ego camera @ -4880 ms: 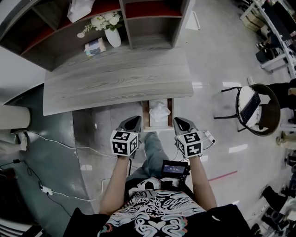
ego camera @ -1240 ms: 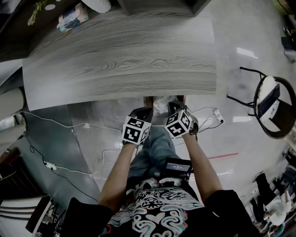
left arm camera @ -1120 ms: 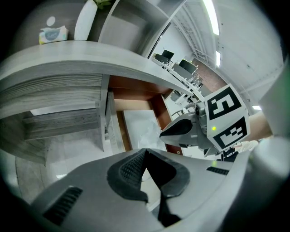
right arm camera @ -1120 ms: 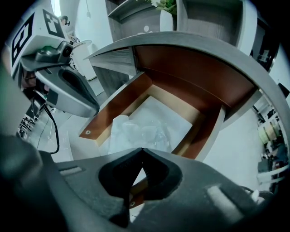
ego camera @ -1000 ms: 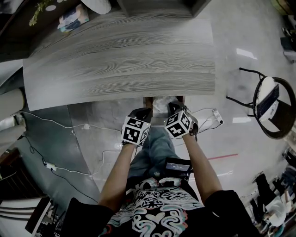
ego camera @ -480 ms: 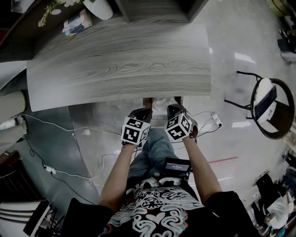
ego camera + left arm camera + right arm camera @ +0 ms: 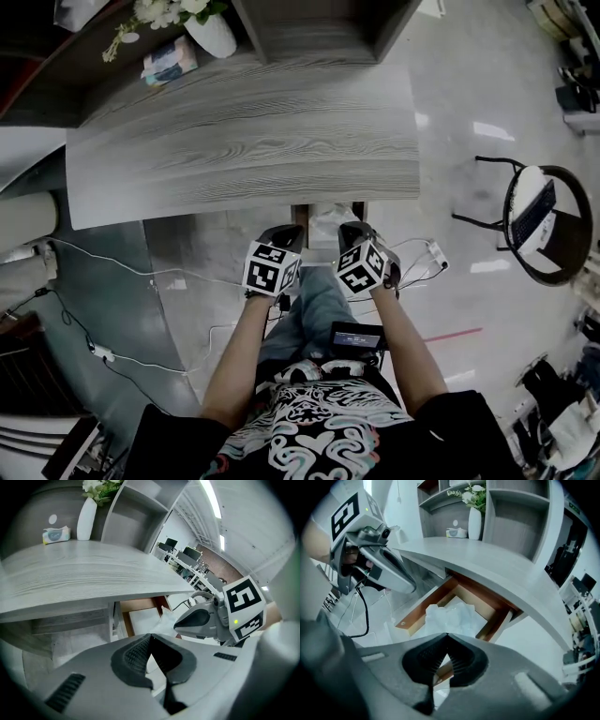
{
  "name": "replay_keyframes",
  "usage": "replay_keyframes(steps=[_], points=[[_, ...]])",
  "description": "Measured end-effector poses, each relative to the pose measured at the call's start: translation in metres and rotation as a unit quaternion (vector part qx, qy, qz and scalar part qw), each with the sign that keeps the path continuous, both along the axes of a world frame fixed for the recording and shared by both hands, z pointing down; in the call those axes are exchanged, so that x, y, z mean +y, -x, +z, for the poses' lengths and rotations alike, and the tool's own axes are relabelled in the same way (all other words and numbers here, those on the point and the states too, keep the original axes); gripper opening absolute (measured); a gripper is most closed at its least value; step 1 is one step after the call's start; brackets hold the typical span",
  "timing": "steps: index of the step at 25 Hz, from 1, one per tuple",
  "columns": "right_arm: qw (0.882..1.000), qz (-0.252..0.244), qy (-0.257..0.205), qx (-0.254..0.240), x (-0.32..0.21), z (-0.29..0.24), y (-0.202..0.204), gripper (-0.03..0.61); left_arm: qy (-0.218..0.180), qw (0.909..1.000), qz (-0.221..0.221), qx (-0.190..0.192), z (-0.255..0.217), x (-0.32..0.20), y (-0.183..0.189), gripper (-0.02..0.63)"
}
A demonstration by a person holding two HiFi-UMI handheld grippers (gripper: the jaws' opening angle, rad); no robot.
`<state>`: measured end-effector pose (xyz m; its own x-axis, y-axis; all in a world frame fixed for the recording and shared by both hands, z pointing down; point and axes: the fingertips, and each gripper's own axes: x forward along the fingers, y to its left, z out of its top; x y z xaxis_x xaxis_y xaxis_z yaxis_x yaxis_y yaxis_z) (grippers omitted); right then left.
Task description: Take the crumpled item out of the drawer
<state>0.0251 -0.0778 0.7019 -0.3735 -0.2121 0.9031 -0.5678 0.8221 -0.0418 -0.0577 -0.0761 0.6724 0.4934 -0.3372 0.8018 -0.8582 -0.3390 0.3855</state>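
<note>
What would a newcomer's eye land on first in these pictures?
The open wooden drawer under the grey desk, with a crumpled white item lying inside. Then the left gripper and right gripper, held just in front of it, jaws shut and empty.

I'm seeing a grey wood-grain tabletop (image 7: 244, 141) stretching across the far half of the head view. A white vase (image 7: 214, 36) is standing at its far left, holding pale flowers (image 7: 164, 11), with a tissue pack (image 7: 171, 61) lying just left of it. A shelf unit (image 7: 319, 28) is rising behind them. A round chair (image 7: 539, 220) is sitting well to the right, and white cables (image 7: 122, 272) are trailing over the floor (image 7: 450, 112) on the left.
</note>
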Motion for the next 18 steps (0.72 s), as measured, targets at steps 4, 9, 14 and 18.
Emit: replay_keyframes(steps=[4,9,14,18], points=[[1.000,-0.005,-0.008,-0.003,0.000,-0.009,0.001,0.005,-0.006,1.0000,-0.002,0.001,-0.006,-0.001,-0.001,0.002],[1.000,-0.013,-0.018,-0.006,0.005,-0.020,0.000,0.006,-0.016,0.9999,-0.004,0.002,-0.015,0.001,-0.003,0.000],[0.999,-0.007,-0.024,-0.022,0.008,-0.037,0.002,0.006,-0.031,0.9995,-0.007,0.000,-0.025,-0.001,0.000,0.000],[0.999,0.001,-0.035,-0.029,0.007,-0.048,-0.002,0.005,-0.050,0.9987,-0.001,-0.007,-0.038,-0.003,-0.001,0.000]])
